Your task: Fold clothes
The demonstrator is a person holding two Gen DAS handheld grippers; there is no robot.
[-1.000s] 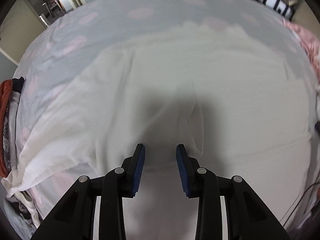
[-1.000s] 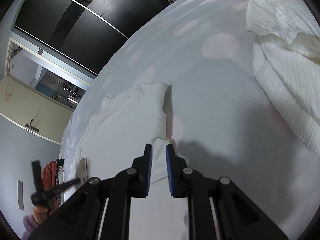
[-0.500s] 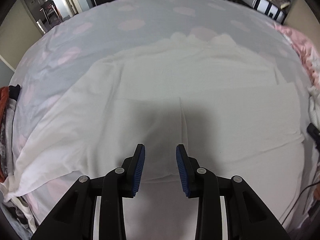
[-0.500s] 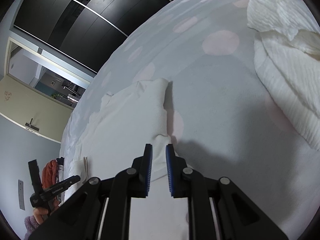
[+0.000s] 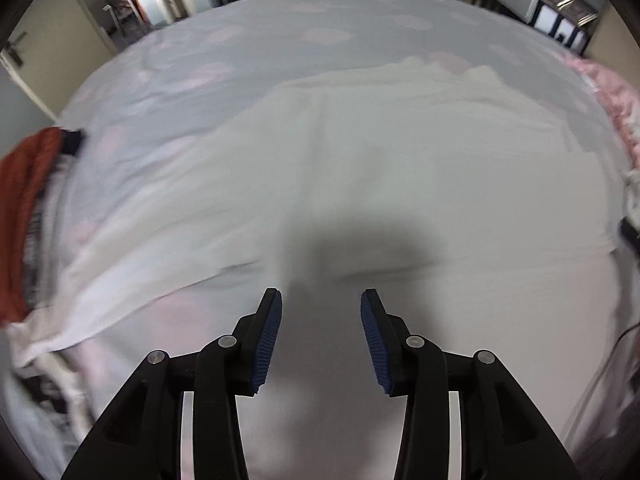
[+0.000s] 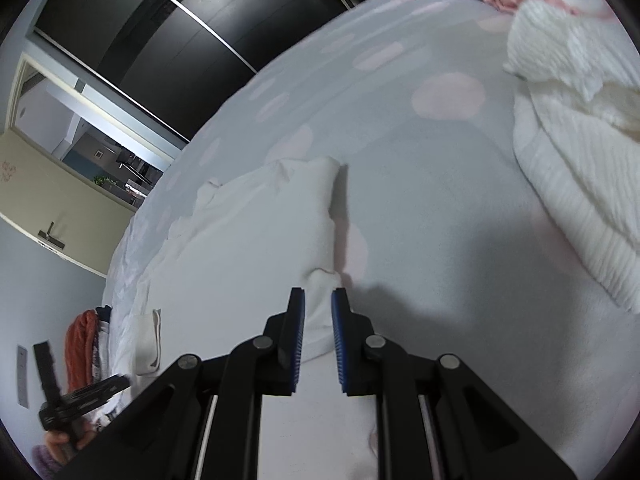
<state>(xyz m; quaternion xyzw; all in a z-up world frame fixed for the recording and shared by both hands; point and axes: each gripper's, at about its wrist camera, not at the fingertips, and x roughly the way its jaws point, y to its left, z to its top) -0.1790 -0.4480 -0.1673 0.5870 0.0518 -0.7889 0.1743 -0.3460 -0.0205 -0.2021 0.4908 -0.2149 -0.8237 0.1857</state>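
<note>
left wrist: white garment (image 5: 360, 168) spread | right wrist: ribbed blanket (image 6: 580, 184)

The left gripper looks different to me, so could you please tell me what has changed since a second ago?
The left gripper has just been opening its jaws, with nothing between them, and has pulled back from the white garment, so more of the bed shows. The right gripper stays clamped on the garment's corner.
</note>
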